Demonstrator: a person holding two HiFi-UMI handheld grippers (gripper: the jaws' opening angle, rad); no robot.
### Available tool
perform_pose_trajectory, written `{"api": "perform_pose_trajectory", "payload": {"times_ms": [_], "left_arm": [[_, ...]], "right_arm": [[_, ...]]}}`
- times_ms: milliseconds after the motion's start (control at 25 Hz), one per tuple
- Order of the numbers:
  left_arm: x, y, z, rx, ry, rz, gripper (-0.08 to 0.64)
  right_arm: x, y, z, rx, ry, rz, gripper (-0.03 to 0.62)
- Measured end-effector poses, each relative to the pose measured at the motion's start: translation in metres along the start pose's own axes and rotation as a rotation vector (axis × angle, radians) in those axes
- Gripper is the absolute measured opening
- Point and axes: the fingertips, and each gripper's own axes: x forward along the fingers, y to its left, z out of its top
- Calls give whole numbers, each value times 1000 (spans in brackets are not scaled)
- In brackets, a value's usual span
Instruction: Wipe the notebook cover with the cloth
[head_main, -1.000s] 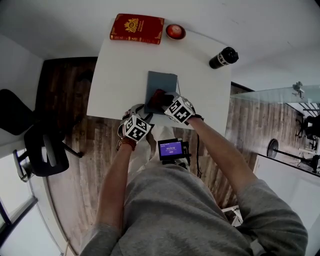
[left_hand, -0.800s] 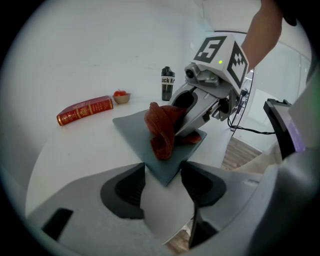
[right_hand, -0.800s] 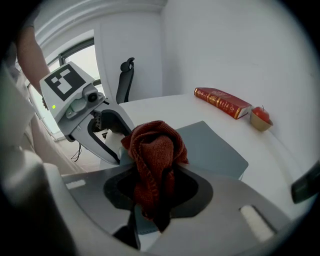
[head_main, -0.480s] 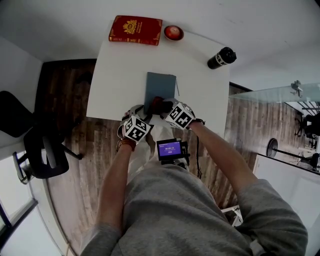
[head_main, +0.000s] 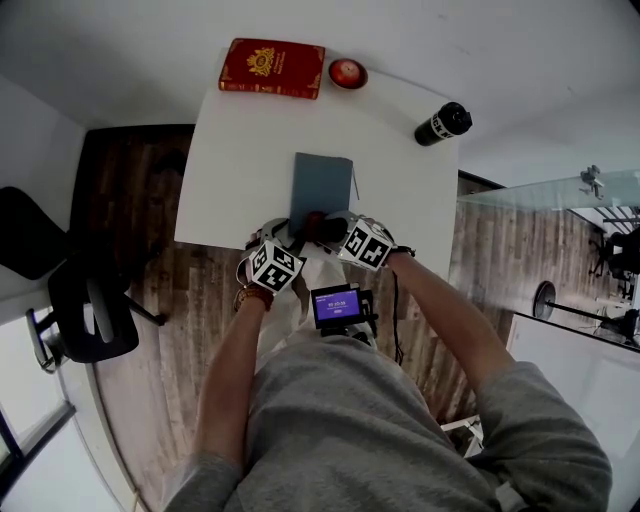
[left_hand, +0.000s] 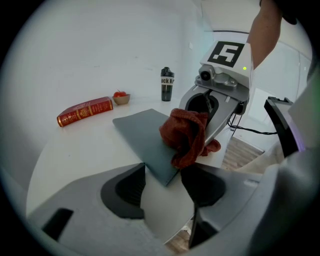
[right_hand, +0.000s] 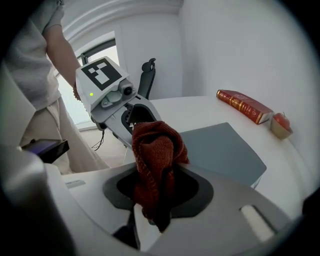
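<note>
**As cloth is reaching the near edge, one stroke is ending**

While the R gripper (right_hand: 155, 200) is staying clamped tight on the red cloth (right_hand: 155, 150), it is pulling back toward the person. 1 sec ago the cloth was lying further up the grey notebook (head_main: 322, 180); now it is sitting at the cover's near edge, just ahead of the jaws. L gripper (left_hand: 162, 195) is waiting w/ jaws wide apart, holding nothing, and the notebook's near corner is lying just in front of its gap. So this pull is prob. finishing; more passes are likely remaining, starting from the far side.

White table (head_main: 240, 150): notebook (head_main: 322, 185), book (head_main: 272, 68), bowl (head_main: 347, 73), bottle (head_main: 443, 124)
</note>
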Motion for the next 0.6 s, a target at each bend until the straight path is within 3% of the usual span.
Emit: {"api": "perform_pose_trajectory", "payload": {"times_ms": [160,280,440,600], "left_arm": [[0,1,1,2,-2,1,219],[1,2,2,2,-4,1,219],[0,1,1,-2,1,-4,219],[0,0,2,-7,4,-12,218]], "right_arm": [[-6,-3,5,20,-18,44,150],[-18,-19,20,8,-90,28,153],[-39,-71,37,33,-163,-81,156],[-53,-131,25,19,-117,-218,161]]}}
